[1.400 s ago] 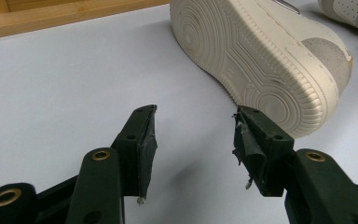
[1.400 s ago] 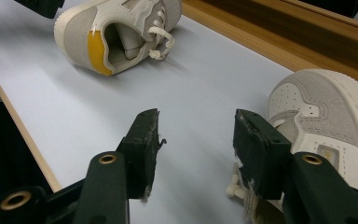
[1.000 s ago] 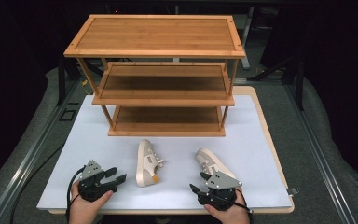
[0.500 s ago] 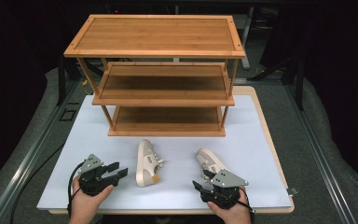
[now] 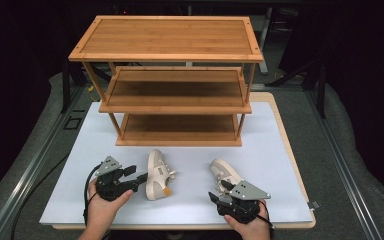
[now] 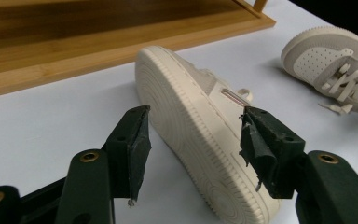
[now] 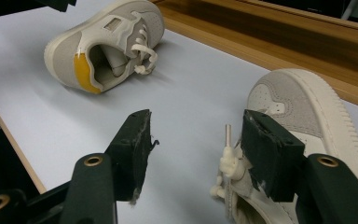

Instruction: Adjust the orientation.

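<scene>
Cream rubber sole is what I see first: the left shoe (image 5: 157,175) lies tipped on its side on the white board (image 5: 280,150), ribbed tread turned toward my left gripper (image 5: 141,178); its long axis runs front to back, toe toward the wooden rack (image 5: 175,90), heel with a yellow patch toward me; in the left gripper view the sole (image 6: 191,135) sits between the jaws, which have just been opening and stand released, pads not pressing on it.

The right shoe (image 5: 224,173) rests near my right gripper (image 5: 215,196), toe pointing away and slightly left toward the rack, laces toward me; in the right gripper view its perforated grey suede toe and stitched cream rim (image 7: 303,116) lie just beside the right-hand jaw, a lace end (image 7: 228,158) standing up in the gap; those jaws have just been opening too, released, gripping nothing.

Both shoes are well apart from each other, in front of the rack's bottom shelf; the rack is bamboo, three slatted tiers on thin legs, its lowest edge close behind the toes; grey padding surrounds the board.
</scene>
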`<action>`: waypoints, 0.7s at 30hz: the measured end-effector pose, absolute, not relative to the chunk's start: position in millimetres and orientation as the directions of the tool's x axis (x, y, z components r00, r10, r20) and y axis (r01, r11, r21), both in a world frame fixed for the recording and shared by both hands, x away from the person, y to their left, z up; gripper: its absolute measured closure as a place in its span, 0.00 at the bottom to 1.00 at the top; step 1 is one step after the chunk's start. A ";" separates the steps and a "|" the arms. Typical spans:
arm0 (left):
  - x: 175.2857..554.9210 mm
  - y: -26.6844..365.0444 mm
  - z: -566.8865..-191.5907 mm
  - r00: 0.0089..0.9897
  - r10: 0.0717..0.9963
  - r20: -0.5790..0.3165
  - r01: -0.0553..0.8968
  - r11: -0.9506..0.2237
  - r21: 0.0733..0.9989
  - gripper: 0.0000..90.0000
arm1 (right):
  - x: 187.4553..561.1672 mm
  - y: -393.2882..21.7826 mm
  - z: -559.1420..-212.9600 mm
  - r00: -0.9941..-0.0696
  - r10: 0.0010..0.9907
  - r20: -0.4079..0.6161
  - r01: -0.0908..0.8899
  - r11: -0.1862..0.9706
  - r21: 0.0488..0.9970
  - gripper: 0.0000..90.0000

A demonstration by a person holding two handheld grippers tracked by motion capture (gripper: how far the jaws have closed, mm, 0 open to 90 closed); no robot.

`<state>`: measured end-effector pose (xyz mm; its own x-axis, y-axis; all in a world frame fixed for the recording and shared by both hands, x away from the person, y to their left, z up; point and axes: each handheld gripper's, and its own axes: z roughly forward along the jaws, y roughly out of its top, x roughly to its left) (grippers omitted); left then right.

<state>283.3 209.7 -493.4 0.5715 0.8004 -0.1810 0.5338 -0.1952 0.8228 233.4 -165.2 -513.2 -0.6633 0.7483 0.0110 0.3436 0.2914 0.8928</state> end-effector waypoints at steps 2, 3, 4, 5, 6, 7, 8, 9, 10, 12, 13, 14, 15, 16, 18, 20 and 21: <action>284.0 206.5 -496.0 0.575 0.801 -0.166 0.535 -0.214 0.817 0.47 | 233.2 -165.1 -513.0 -0.664 0.748 0.012 0.343 0.291 0.893 0.47; 284.0 206.5 -496.0 0.575 0.801 -0.166 0.535 -0.214 0.817 0.47 | 233.2 -165.1 -513.0 -0.664 0.748 0.012 0.343 0.291 0.893 0.47; 284.1 205.8 -496.9 0.575 0.802 -0.162 0.537 -0.220 0.814 0.47 | 232.9 -165.1 -512.7 -0.666 0.746 0.011 0.342 0.292 0.893 0.47; 284.5 205.4 -498.6 0.574 0.802 -0.167 0.538 -0.215 0.815 0.47 | 232.7 -165.0 -512.6 -0.665 0.746 0.012 0.343 0.291 0.893 0.47; 284.7 205.3 -499.2 0.575 0.800 -0.173 0.541 -0.213 0.814 0.47 | 232.7 -165.0 -512.5 -0.666 0.746 0.008 0.339 0.293 0.894 0.47; 284.9 204.9 -500.0 0.576 0.799 -0.173 0.542 -0.215 0.813 0.47 | 232.6 -164.9 -512.4 -0.666 0.746 0.007 0.338 0.294 0.894 0.47; 284.8 204.1 -500.8 0.575 0.799 -0.173 0.545 -0.216 0.810 0.47 | 232.6 -164.8 -512.2 -0.667 0.745 0.006 0.338 0.295 0.894 0.47; 284.8 204.1 -500.8 0.575 0.799 -0.173 0.545 -0.216 0.810 0.47 | 232.6 -164.8 -512.2 -0.667 0.745 0.006 0.338 0.295 0.894 0.47; 284.9 203.2 -502.4 0.577 0.798 -0.172 0.544 -0.218 0.811 0.47 | 232.5 -164.6 -512.2 -0.667 0.745 0.007 0.338 0.294 0.894 0.47; 284.9 202.7 -503.1 0.578 0.798 -0.168 0.546 -0.225 0.807 0.47 | 232.5 -164.5 -512.2 -0.668 0.745 0.007 0.338 0.295 0.894 0.47; 284.8 202.3 -503.6 0.579 0.798 -0.167 0.541 -0.224 0.810 0.46 | 232.4 -164.5 -512.3 -0.668 0.744 0.007 0.338 0.295 0.894 0.47; 284.6 202.5 -503.8 0.579 0.798 -0.164 0.539 -0.225 0.812 0.46 | 232.4 -164.8 -512.3 -0.667 0.745 0.006 0.338 0.295 0.894 0.47; 284.6 202.9 -504.0 0.580 0.798 -0.163 0.538 -0.226 0.812 0.46 | 232.4 -164.8 -512.3 -0.667 0.745 0.006 0.338 0.295 0.894 0.47; 284.6 203.7 -504.1 0.582 0.796 -0.166 0.539 -0.224 0.812 0.46 | 232.4 -164.7 -512.4 -0.667 0.745 0.007 0.337 0.293 0.895 0.47; 283.8 206.8 -505.1 0.578 0.799 -0.167 0.537 -0.218 0.815 0.46 | 232.3 -165.0 -512.4 -0.667 0.745 0.007 0.337 0.293 0.895 0.47; 283.4 208.6 -505.4 0.576 0.801 -0.165 0.537 -0.219 0.815 0.46 | 232.3 -165.0 -512.3 -0.666 0.745 0.008 0.338 0.292 0.895 0.47; 282.9 212.3 -506.1 0.569 0.804 -0.175 0.542 -0.206 0.815 0.46 | 232.4 -165.2 -512.3 -0.664 0.748 0.011 0.339 0.288 0.896 0.47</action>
<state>282.9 212.3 -506.1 0.5686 0.8038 -0.1749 0.5420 -0.2061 0.8147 232.4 -165.2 -512.3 -0.6641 0.7475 0.0107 0.3387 0.2881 0.8957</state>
